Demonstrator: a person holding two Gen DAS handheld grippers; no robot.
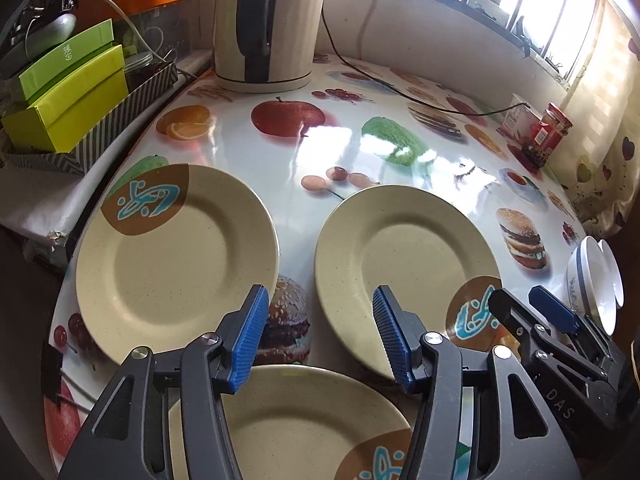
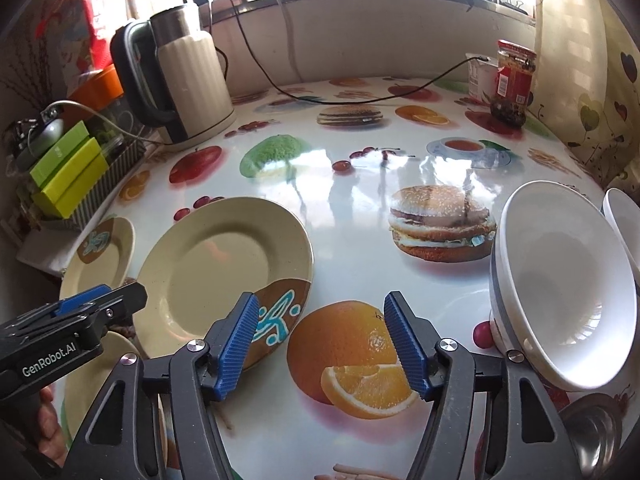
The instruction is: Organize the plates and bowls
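- Left gripper [image 1: 318,338]: jaws part open, empty, above the gap between three beige plates [image 1: 176,260] near the kettle [image 1: 268,24] (likely choosing one to stack).
- Right gripper [image 2: 320,346]: part open, empty; white bowls [image 2: 560,288] lie farther from the kettle.

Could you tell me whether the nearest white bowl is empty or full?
Empty: the white bowl shows only its bare glossy inside, with nothing in it.

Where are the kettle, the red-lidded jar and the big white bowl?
kettle [image 2: 192,80], right wrist view, on its ribbed cream body.
red-lidded jar [image 2: 514,80], right wrist view, on its label.
big white bowl [image 2: 560,280], right wrist view, on its inner wall.
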